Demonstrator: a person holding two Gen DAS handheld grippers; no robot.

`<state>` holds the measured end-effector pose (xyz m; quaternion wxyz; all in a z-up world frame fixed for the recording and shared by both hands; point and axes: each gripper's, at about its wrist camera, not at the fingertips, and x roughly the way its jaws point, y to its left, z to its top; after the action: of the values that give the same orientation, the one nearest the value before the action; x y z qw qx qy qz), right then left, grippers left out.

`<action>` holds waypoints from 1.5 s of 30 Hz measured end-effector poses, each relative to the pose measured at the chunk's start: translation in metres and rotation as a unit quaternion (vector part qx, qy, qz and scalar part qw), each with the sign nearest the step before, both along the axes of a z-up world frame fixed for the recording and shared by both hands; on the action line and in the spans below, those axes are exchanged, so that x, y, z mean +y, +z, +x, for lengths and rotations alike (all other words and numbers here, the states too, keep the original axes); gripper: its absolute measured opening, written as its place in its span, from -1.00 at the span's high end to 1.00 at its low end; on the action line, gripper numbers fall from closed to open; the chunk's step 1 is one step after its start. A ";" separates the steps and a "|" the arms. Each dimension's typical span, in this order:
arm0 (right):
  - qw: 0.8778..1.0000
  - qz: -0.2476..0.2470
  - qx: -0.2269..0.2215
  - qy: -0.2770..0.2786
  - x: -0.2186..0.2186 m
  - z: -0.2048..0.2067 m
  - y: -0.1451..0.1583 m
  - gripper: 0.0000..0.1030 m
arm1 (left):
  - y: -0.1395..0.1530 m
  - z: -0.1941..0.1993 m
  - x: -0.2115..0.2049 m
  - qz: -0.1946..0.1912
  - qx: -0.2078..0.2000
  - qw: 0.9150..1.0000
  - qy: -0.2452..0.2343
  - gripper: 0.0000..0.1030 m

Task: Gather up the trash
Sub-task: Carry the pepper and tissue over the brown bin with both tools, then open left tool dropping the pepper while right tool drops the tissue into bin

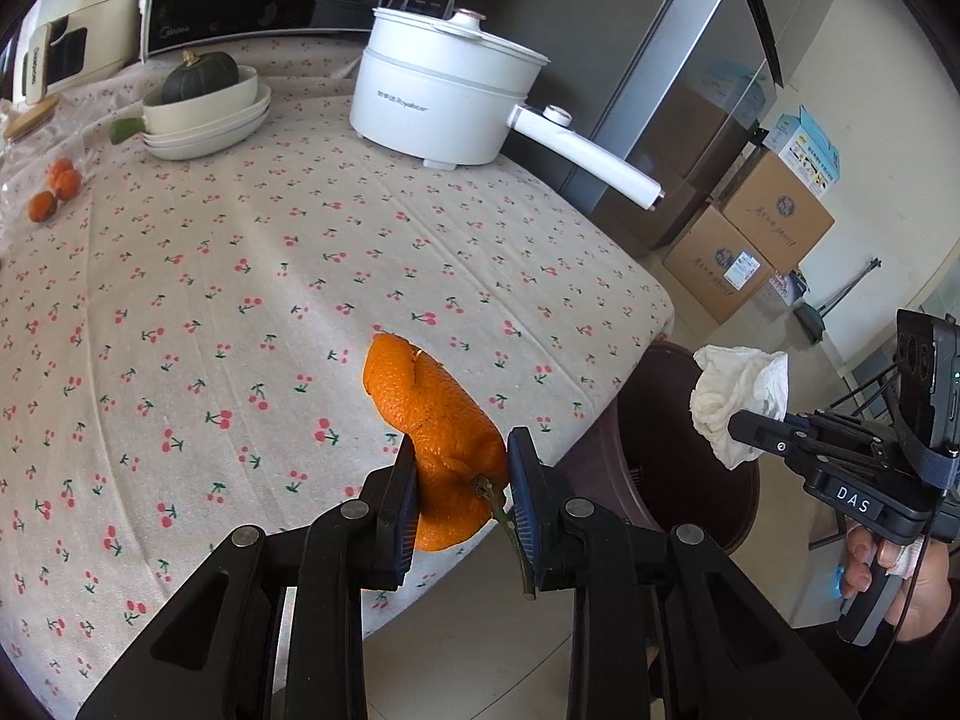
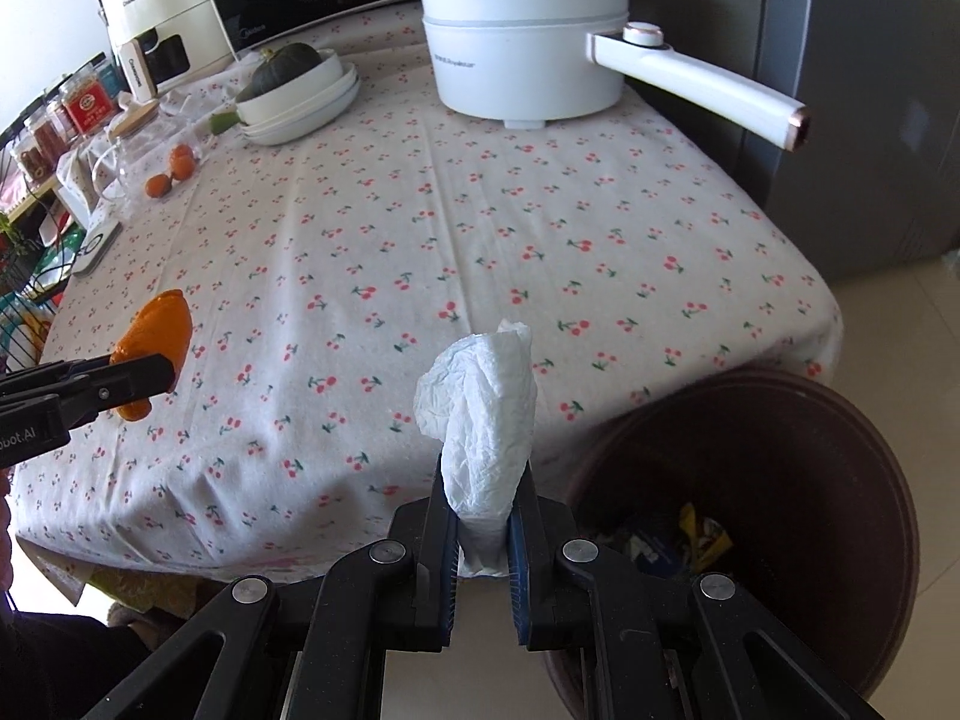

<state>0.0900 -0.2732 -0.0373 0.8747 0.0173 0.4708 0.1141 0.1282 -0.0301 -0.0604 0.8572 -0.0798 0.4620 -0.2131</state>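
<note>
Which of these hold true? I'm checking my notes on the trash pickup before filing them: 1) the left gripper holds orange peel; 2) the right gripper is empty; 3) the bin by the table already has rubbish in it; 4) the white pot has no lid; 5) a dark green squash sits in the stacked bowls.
1. True: the left gripper is shut on the orange peel.
2. False: the right gripper clamps a crumpled tissue.
3. True: the brown bin holds wrappers.
4. False: the white pot has its lid on.
5. True: the squash sits in the stacked bowls.
</note>
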 end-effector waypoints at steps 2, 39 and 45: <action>1.000 -0.004 0.007 -0.012 -0.013 -0.004 -0.005 0.75 | -0.001 0.000 -0.013 0.001 0.000 1.000 -0.013 0.44; 0.990 -0.012 0.067 -0.127 -0.156 -0.046 -0.043 0.73 | -0.062 0.005 -0.192 0.047 0.038 0.991 -0.121 -0.71; 0.990 -0.014 0.066 -0.126 -0.152 -0.040 -0.043 0.73 | -0.061 0.004 -0.177 0.066 0.040 0.992 -0.104 -0.75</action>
<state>0.0500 -0.4249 -0.0800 0.8491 0.0720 0.5234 -0.0051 0.1320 -0.2073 -0.1215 0.8145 0.0174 0.5146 -0.2671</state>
